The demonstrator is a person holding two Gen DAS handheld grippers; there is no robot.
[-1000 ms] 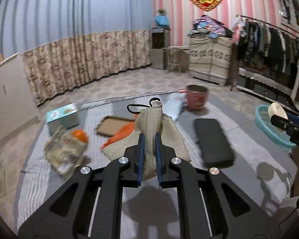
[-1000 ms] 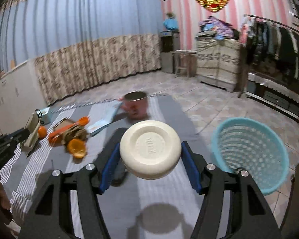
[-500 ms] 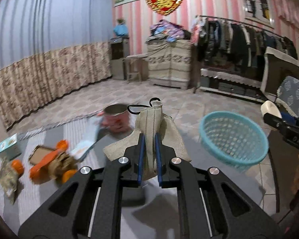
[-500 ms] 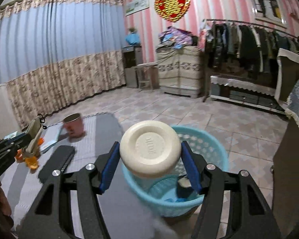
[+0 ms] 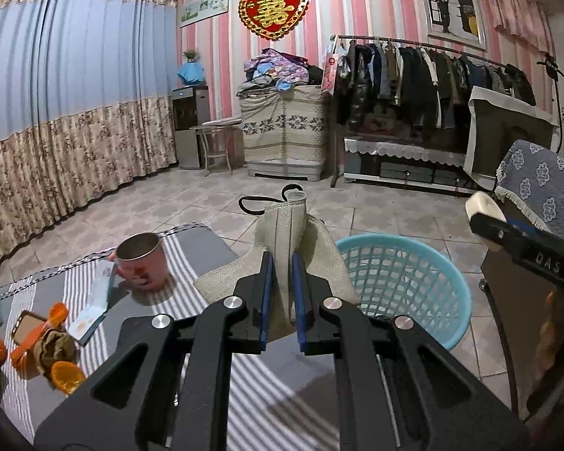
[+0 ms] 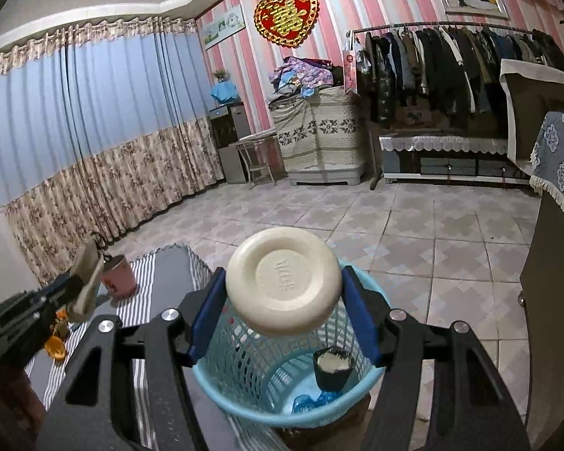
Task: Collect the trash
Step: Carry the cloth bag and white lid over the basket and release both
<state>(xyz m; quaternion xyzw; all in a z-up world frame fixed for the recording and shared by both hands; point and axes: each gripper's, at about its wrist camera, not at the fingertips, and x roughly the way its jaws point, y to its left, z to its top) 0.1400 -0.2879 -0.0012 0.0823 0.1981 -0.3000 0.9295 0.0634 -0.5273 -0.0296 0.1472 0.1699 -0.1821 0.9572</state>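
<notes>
My right gripper (image 6: 282, 312) is shut on a round cream-white lid (image 6: 284, 289) and holds it above the light blue mesh basket (image 6: 244, 368). The basket holds a small black cup (image 6: 332, 370) and blue scraps. My left gripper (image 5: 280, 293) is shut on a beige woven cloth pouch (image 5: 285, 240) with a black strap, held up just left of the basket (image 5: 406, 282). The right gripper with the lid (image 5: 483, 206) shows at the right edge of the left wrist view. The left gripper with the pouch (image 6: 82, 282) shows at the left of the right wrist view.
On the grey striped table (image 5: 214, 251) stand a pink metal cup (image 5: 143, 263), a blue booklet (image 5: 94, 300), orange items and crumpled wrappers (image 5: 52, 349) at the left. A covered chair (image 5: 541, 188) stands at the right. A clothes rack (image 5: 413, 71) is at the back.
Both grippers have swung to the right, from over the table toward the basket. The lid now hangs over the basket opening. Both grips are unchanged.
</notes>
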